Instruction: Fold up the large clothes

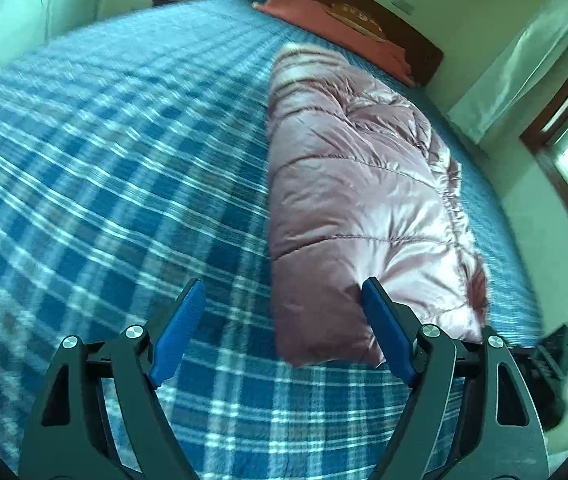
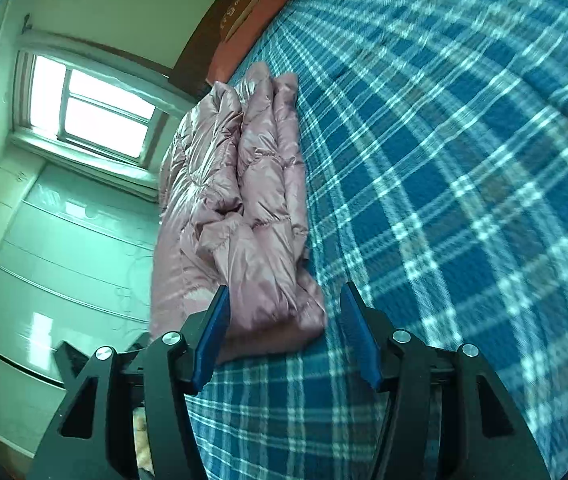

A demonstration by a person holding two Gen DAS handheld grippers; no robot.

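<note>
A shiny pink quilted puffer jacket [image 1: 347, 200] lies folded lengthwise into a long strip along the right side of a bed with a blue plaid cover [image 1: 104, 160]. My left gripper [image 1: 284, 292] is open above the cover; its right finger overlaps the jacket's near left corner and holds nothing. In the right wrist view the jacket [image 2: 252, 200] runs along the bed's left edge. My right gripper [image 2: 284, 300] is open, its jaws standing on either side of the jacket's near end without closing on it.
A red pillow [image 1: 335, 24] lies against the dark wooden headboard [image 1: 423, 52] at the far end. A window [image 2: 92, 108] and pale green cabinets [image 2: 64, 260] stand beyond the bed's edge. The plaid cover [image 2: 463, 200] spreads wide beside the jacket.
</note>
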